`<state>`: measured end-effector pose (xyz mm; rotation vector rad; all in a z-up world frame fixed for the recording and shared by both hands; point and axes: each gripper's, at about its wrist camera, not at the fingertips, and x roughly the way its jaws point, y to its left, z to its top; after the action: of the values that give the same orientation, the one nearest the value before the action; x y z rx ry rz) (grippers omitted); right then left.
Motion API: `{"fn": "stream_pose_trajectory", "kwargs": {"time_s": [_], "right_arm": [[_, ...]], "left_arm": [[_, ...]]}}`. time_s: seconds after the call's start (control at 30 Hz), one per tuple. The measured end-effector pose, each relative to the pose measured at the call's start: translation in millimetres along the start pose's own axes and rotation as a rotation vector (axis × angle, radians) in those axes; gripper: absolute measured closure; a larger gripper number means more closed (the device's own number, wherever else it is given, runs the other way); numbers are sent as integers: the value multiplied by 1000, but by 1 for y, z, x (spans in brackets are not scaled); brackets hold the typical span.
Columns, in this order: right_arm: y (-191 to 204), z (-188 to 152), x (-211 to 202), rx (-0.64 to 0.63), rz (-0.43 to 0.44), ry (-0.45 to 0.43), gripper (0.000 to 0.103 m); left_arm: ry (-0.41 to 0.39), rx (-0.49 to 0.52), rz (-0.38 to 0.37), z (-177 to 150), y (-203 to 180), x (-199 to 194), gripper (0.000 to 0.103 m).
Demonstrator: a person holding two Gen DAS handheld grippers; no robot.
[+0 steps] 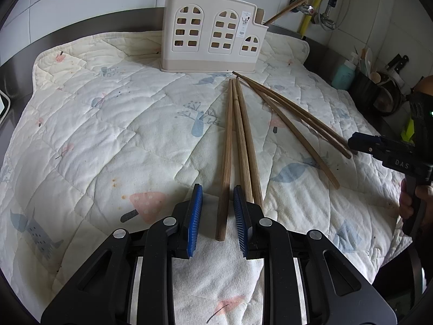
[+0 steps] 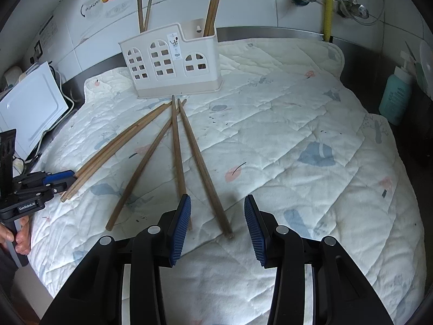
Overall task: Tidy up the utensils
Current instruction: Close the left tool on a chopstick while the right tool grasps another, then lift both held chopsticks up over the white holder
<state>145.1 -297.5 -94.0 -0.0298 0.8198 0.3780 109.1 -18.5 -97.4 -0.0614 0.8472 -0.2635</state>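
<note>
Left hand-held gripper point(image 1: 217, 210): it is held low over the quilted mat point(image 1: 108, 140), its jaws a little apart. One chopstick point(image 1: 226, 162) lies between the blue pads, near its thick end. No pressing of the pads on the wood can be seen, so it is judged as open and not yet gripping.
Left group of chopsticks: three sticks lie close together, their thin ends pointed toward the holder. Two of them point(image 1: 247, 149) run just beside and partly under the right pad.
Step in hand: one stick is to be taken, it is judged. The jaws should be centred on the single stick only, so that the neighbours are not caught together with it.
Utensil holder point(image 2: 173, 62): it stands upright at the far side of the mat, near the wall. Several chopsticks point(image 2: 213, 2) are already standing in it.
Right group of chopsticks point(image 2: 147, 159): three sticks are fanned out, with thin ends nearly meeting in front of the holder.
Right hand-held gripper point(image 2: 217, 224): its jaws stand open. The thick end of one chopstick point(image 2: 204, 168) lies between them, untouched. Another stick point(image 2: 177, 149) passes just beside the left pad.
Edges: the mat ends close to the desk rim point(image 2: 365, 54). A white board point(image 2: 29, 111) is at the left and a teal bottle point(image 2: 395, 94) at the right.
Open room: the right half of the mat is free, so a lifted stick can be swung there before it is brought to the holder.
</note>
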Motion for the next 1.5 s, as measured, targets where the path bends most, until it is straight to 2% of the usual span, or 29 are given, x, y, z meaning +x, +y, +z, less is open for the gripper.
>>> {"fn": "stream_pose_trajectory", "kwargs": {"time_s": [0.07,0.2,0.37,0.57,0.6,0.7,0.8,0.93,1.17,1.27,1.5], "right_arm": [[2,2,5,-21,-3,11,67],[8,2,14,-57,-9,35,81],[14,2,18,-103,-49,37,91],[17,2,16,-119,-54,35,96],[17,2,13,-116,-51,29,96],[18,3,1,-102,-40,-2,96],[21,5,-16,-103,-29,-39,96],[26,10,-40,-102,-18,-98,96],[29,30,-76,-98,13,-185,96],[31,43,-90,-105,30,-205,96],[31,83,-116,-122,64,-242,96]], "left_arm": [[1,11,13,0,-3,0,80],[0,22,25,1,-5,0,80],[3,22,30,1,-4,0,83],[19,63,50,2,-11,3,83],[20,74,57,2,-12,3,83],[17,90,77,2,-14,2,94],[20,99,74,2,-16,0,97],[38,131,68,1,-21,3,97],[18,90,59,2,-17,4,97],[-21,72,66,6,-16,-4,97],[-96,72,30,28,-14,-34,97]]}}
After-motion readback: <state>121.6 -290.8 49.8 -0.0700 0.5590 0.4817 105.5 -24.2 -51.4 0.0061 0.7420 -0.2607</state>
